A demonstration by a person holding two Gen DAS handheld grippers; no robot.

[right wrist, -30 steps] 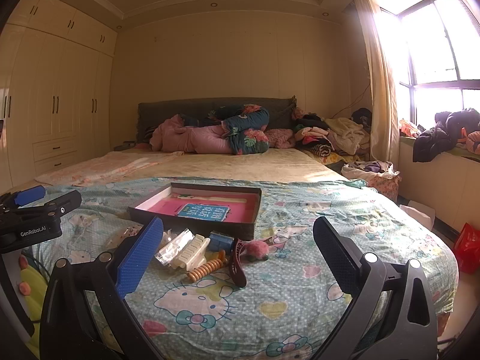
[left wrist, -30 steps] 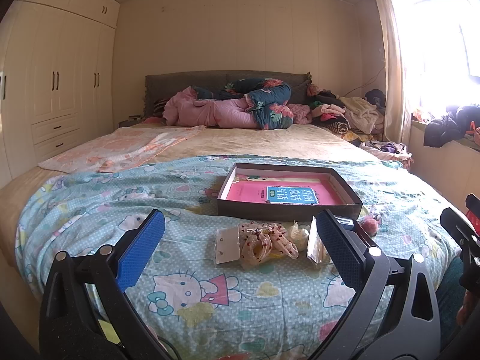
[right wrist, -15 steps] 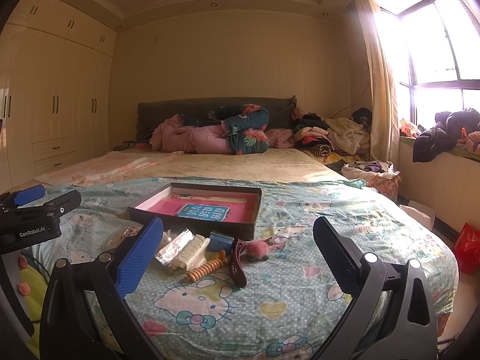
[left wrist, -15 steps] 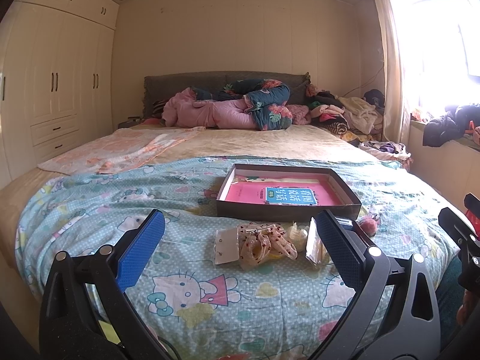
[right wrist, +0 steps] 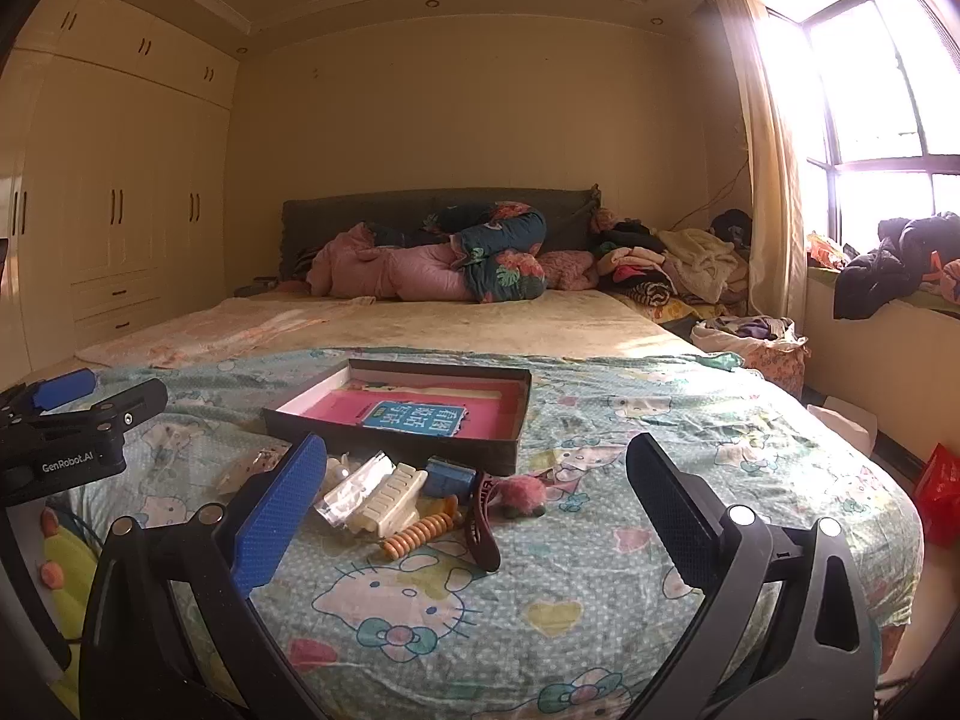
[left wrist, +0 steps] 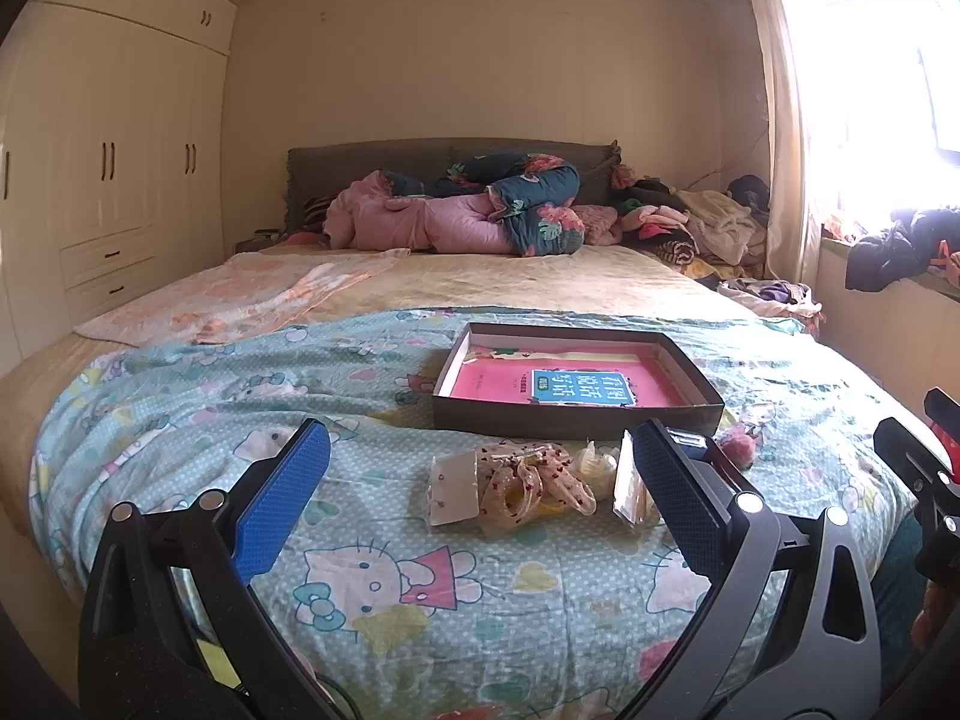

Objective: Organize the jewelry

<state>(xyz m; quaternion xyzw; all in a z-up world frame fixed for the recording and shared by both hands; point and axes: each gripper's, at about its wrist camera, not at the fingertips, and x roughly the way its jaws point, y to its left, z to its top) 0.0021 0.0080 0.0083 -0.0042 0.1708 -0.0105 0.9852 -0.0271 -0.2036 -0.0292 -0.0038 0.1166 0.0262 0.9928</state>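
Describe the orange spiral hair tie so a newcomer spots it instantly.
On the bed, find the dark tray. In the clutter just before its front wall lies the hair tie, between a white comb and a dark band: the only coiled orange piece.

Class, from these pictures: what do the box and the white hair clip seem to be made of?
Box: likely cardboard, matte dark outside, with thin flat walls and sharp folded corners. White hair clip: probably hard plastic, smooth and slightly glossy, with moulded straight teeth.
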